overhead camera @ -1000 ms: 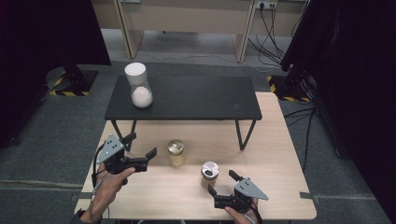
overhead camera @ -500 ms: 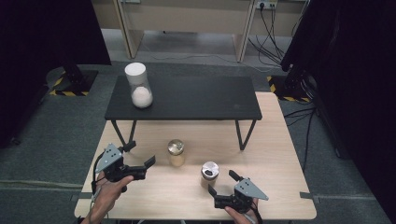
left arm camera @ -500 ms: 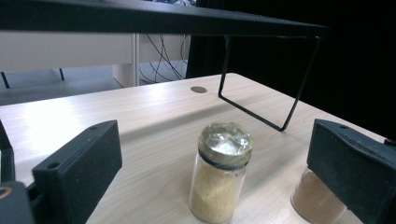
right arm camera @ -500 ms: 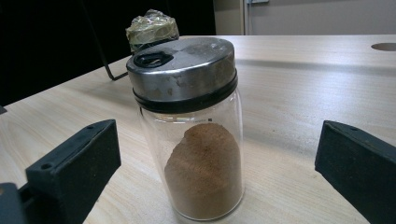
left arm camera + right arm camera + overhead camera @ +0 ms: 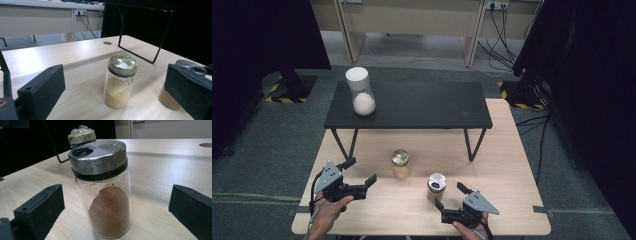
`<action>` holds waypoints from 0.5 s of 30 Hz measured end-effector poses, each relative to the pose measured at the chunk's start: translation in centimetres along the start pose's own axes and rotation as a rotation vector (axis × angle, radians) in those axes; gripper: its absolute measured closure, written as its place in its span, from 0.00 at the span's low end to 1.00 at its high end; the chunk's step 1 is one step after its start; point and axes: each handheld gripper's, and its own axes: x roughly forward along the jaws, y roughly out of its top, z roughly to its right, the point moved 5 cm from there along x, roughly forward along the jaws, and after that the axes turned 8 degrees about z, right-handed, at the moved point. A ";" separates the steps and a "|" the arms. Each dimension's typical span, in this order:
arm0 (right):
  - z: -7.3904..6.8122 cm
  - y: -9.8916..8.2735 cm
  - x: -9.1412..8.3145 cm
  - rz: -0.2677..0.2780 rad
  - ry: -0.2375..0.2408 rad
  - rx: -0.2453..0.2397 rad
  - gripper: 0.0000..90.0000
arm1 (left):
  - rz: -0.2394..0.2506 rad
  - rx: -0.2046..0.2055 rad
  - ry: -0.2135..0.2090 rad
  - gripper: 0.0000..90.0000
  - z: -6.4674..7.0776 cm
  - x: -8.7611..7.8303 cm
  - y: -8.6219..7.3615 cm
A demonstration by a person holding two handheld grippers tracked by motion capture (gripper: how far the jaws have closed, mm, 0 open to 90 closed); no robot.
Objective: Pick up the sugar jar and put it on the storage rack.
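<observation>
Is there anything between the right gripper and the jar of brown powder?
Nothing visible. The right gripper is open, and the jar of brown powder stands straight ahead between its jaws on bare table. The other jar stands behind it.

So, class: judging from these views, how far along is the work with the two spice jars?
Nothing looks done: the yellow-powder jar and brown-powder jar stand upright on the wooden table, ungripped. In hand: the open left gripper faces the yellow jar, the open right gripper the brown. Left: closing and lifting.
</observation>
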 end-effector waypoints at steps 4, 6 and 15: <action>0.0 0.0 0.0 0.002 0.000 -0.001 0.00 | 0.000 -0.004 -0.007 0.03 0.1 -0.2 -0.6; 0.0 0.0 0.0 0.002 0.000 -0.001 0.00 | -0.003 -0.002 -0.007 0.03 0.2 -0.4 -1.0; 0.0 0.0 0.0 0.003 0.001 -0.001 0.00 | -0.008 0.005 -0.011 0.03 0.2 -0.7 -2.2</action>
